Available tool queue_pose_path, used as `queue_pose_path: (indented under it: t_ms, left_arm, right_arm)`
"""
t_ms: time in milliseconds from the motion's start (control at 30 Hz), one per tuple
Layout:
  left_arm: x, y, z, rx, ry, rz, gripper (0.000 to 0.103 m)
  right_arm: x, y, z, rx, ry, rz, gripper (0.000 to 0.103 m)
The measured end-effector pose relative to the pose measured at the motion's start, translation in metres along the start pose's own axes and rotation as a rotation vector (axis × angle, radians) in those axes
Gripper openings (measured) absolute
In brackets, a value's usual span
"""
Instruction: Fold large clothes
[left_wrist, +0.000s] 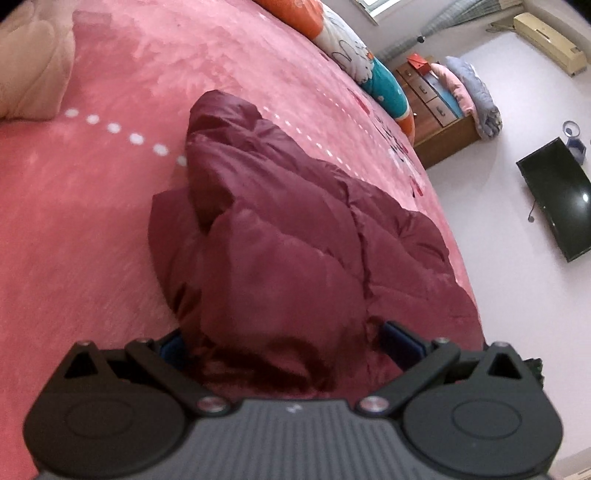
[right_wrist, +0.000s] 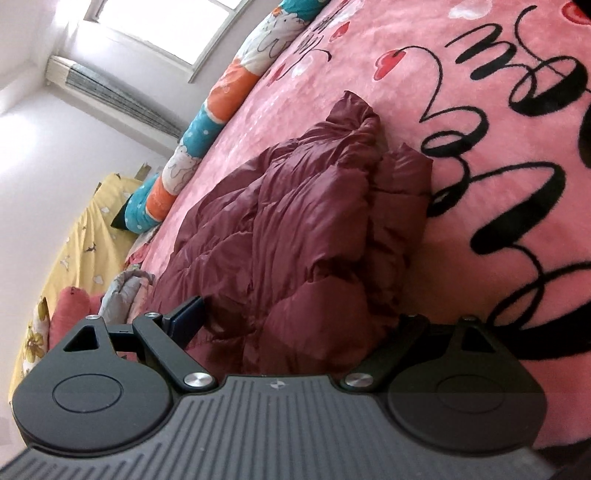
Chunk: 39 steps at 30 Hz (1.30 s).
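Note:
A dark maroon puffer jacket (left_wrist: 280, 236) lies bunched on the pink bed blanket (left_wrist: 92, 229). Its near edge bulges up between the fingers of my left gripper (left_wrist: 286, 343). That gripper is open, its blue pads (left_wrist: 397, 341) spread wide on either side of the fabric. In the right wrist view the same jacket (right_wrist: 295, 229) lies crumpled, one folded end pointing away. My right gripper (right_wrist: 295, 321) is also open and wide. Its left pad (right_wrist: 188, 319) shows beside the jacket's edge; the right finger is hidden behind the padding.
A long patterned bolster (left_wrist: 373, 74) (right_wrist: 207, 122) runs along the bed's far edge. A beige pillow (left_wrist: 29, 62) lies at one corner. Past the bed stand a wooden drawer chest (left_wrist: 436, 107), a dark TV screen (left_wrist: 557, 199) and yellow bedding (right_wrist: 74, 240).

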<state>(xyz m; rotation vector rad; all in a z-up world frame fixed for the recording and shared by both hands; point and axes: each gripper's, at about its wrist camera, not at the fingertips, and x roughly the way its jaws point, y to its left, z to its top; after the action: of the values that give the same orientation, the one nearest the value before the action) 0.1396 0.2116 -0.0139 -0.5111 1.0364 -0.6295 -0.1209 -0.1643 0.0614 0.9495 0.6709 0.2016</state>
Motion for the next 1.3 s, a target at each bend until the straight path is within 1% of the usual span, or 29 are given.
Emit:
queue_pose_path:
  t_ms: [67, 167, 267, 333, 367, 433, 467, 533, 633, 700, 733, 867, 933, 1033, 1200, 1300]
  left_arm:
    - [0.001, -0.003, -0.001, 0.013, -0.01, 0.016, 0.101]
    - [0.001, -0.008, -0.003, 0.041, -0.019, 0.055, 0.097]
    - [-0.003, -0.008, -0.006, 0.06, -0.028, 0.08, 0.088]
    - [-0.005, -0.009, -0.006, 0.063, -0.032, 0.086, 0.077]
    - [-0.006, -0.01, -0.007, 0.063, -0.033, 0.088, 0.074]
    - [-0.008, -0.014, -0.008, 0.074, -0.038, 0.102, 0.067]
    - [-0.01, -0.013, -0.01, 0.08, -0.04, 0.109, 0.065]
    - [-0.013, -0.018, -0.012, 0.089, -0.046, 0.127, 0.055]
    - [-0.014, -0.028, -0.012, 0.106, -0.054, 0.16, 0.048]
    - [-0.017, -0.033, -0.013, 0.113, -0.059, 0.184, 0.044]
    - [-0.018, -0.036, -0.013, 0.118, -0.063, 0.197, 0.041]
    - [-0.022, -0.051, -0.013, 0.146, -0.085, 0.243, 0.035]
    - [-0.026, -0.058, -0.013, 0.157, -0.098, 0.261, 0.032]
    - [-0.032, -0.07, -0.012, 0.173, -0.124, 0.279, 0.028]
    - [-0.04, -0.096, -0.009, 0.201, -0.152, 0.287, 0.026]
    - [-0.042, -0.115, -0.007, 0.231, -0.157, 0.278, 0.025]
  right_arm:
    - [-0.003, -0.001, -0.003, 0.009, -0.016, -0.01, 0.103]
    - [-0.003, 0.003, -0.005, 0.008, -0.032, -0.049, 0.103]
    - [-0.003, 0.01, -0.009, 0.007, -0.04, -0.086, 0.103]
    - [-0.004, 0.013, -0.01, 0.015, -0.047, -0.094, 0.103]
    - [-0.007, 0.013, -0.012, 0.018, -0.05, -0.096, 0.102]
    - [-0.009, 0.014, -0.014, 0.021, -0.058, -0.099, 0.094]
    - [-0.009, 0.015, -0.016, 0.025, -0.062, -0.1, 0.092]
    - [-0.011, 0.016, -0.017, 0.035, -0.071, -0.1, 0.084]
    - [-0.015, 0.02, -0.02, 0.037, -0.089, -0.111, 0.075]
    - [-0.015, 0.027, -0.022, 0.024, -0.108, -0.136, 0.071]
    - [-0.016, 0.031, -0.024, 0.011, -0.118, -0.151, 0.067]
    - [-0.019, 0.053, -0.031, -0.063, -0.161, -0.228, 0.059]
    - [-0.022, 0.062, -0.034, -0.094, -0.184, -0.256, 0.053]
    - [-0.029, 0.072, -0.039, -0.14, -0.216, -0.289, 0.048]
    - [-0.039, 0.085, -0.045, -0.216, -0.266, -0.331, 0.044]
    - [-0.044, 0.088, -0.046, -0.27, -0.3, -0.359, 0.042]
